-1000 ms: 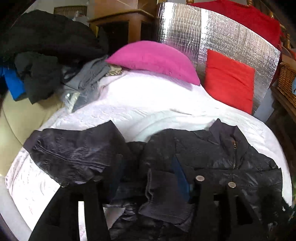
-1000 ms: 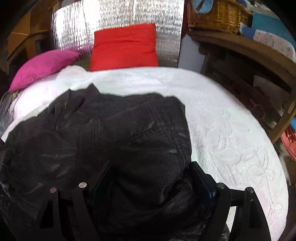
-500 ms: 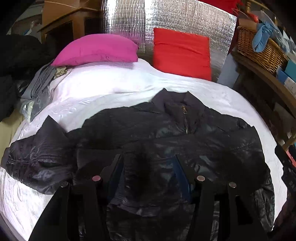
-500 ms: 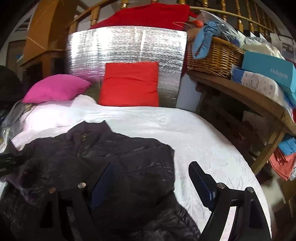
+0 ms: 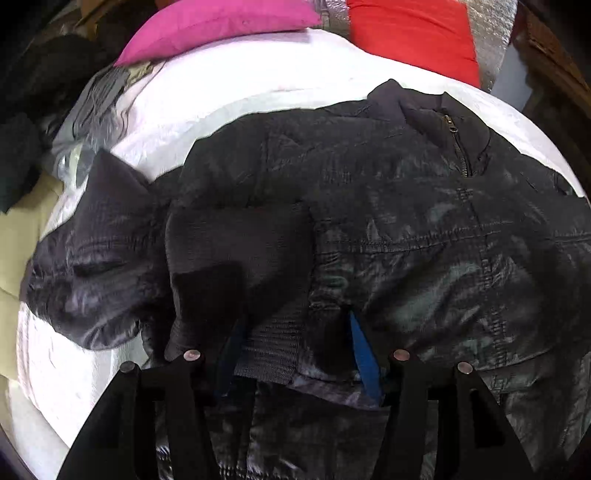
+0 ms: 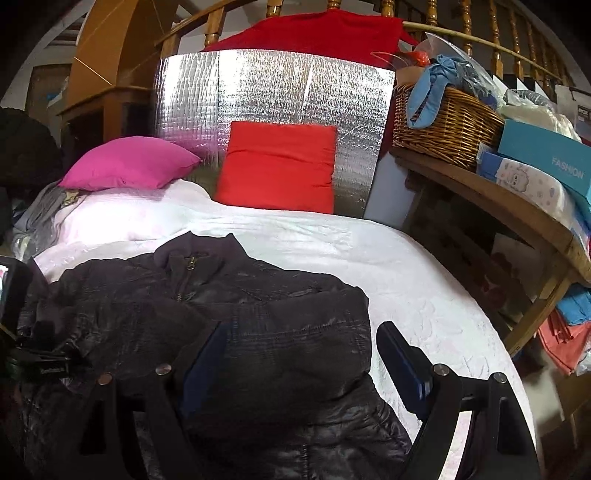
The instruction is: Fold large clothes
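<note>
**Left fingers** (image 5: 364, 354): clamped on the ribbed sleeve cuff (image 5: 273, 354). The cuff fills the gap of the left gripper (image 5: 293, 325), which points steeply down over the jacket front.

**Right fingers** (image 6: 402, 354): wide apart, holding nothing. In the right gripper (image 6: 303, 328), one finger hangs over the jacket's shoulder and the other over bare bed cover at 4 o'clock.

**Jacket** (image 5: 406, 221): dark, shiny and zipped. It lies front-up on the white bed (image 5: 258, 92) with its collar toward 1 o'clock. The held sleeve bunches out at 9 o'clock and doubles back in toward the chest.

**Surroundings:**
- Pink pillow (image 5: 221, 22) at 11 o'clock.
- Red pillow (image 5: 410, 33) at 12 o'clock.
- Heap of dark clothes (image 5: 44, 74) at 10 o'clock.
- Wicker basket (image 6: 443, 125) on a wooden shelf at 2 o'clock in the right view.

**Step in hand:** judged to be folding the sleeve in across the chest.

**Next move:**
- Lay the cuff flat on the front, square to the zip, then part the fingers.
- Smooth the bunched upper sleeve so no lump sits under later folds.
- Whether the opposite sleeve is already tucked cannot be told. The free right gripper looks placed to handle that side.
</note>
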The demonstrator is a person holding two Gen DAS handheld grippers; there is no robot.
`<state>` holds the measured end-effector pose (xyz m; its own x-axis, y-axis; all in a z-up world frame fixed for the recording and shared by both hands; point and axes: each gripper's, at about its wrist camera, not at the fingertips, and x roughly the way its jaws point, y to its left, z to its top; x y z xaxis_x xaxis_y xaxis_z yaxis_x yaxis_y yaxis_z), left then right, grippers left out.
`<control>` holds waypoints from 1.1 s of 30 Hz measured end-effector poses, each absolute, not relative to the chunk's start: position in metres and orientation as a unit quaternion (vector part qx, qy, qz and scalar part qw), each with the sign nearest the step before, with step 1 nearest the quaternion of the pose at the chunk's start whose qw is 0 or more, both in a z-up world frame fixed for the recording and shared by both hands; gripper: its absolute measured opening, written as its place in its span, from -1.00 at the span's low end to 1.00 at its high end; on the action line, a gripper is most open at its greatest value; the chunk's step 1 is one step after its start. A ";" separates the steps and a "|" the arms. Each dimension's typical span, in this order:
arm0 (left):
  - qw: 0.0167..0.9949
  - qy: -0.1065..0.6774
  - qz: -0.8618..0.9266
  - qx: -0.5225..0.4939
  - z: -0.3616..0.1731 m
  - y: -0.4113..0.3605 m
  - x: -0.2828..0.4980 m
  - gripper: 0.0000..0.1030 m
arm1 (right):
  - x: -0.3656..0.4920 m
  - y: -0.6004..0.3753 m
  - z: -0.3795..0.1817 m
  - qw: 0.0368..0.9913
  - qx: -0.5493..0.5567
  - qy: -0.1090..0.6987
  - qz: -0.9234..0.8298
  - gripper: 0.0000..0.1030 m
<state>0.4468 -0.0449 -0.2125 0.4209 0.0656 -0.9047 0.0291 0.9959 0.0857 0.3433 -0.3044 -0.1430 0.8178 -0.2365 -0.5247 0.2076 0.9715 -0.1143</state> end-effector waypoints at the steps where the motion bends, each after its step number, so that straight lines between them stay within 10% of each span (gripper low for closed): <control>1: 0.843 0.537 0.009 0.039 -0.210 -0.045 0.447 0.12 | 0.344 -0.305 -0.143 0.953 -0.024 0.278 -0.117 0.65; 10: 0.859 0.511 -0.004 0.017 -0.197 -0.030 0.442 0.14 | 0.362 -0.312 -0.154 0.948 -0.003 0.301 -0.106 0.65; 18: 0.858 0.507 -0.047 -0.065 -0.170 0.022 0.427 0.15 | 0.410 -0.331 -0.226 0.865 0.119 0.488 -0.011 0.66; 23: 0.882 0.443 0.037 -0.158 -0.130 0.128 0.392 0.49 | 0.397 -0.332 -0.203 0.886 0.136 0.443 0.002 0.65; 33: 0.823 0.398 0.210 -0.346 -0.160 0.315 0.336 0.51 | 0.386 -0.341 -0.199 0.887 0.204 0.413 0.026 0.65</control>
<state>0.3363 0.3146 -0.1605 0.5956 0.0706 -0.8001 -0.6210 0.6723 -0.4029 0.3864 -0.3408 -0.1993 0.6580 0.2150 -0.7217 0.1215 0.9155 0.3835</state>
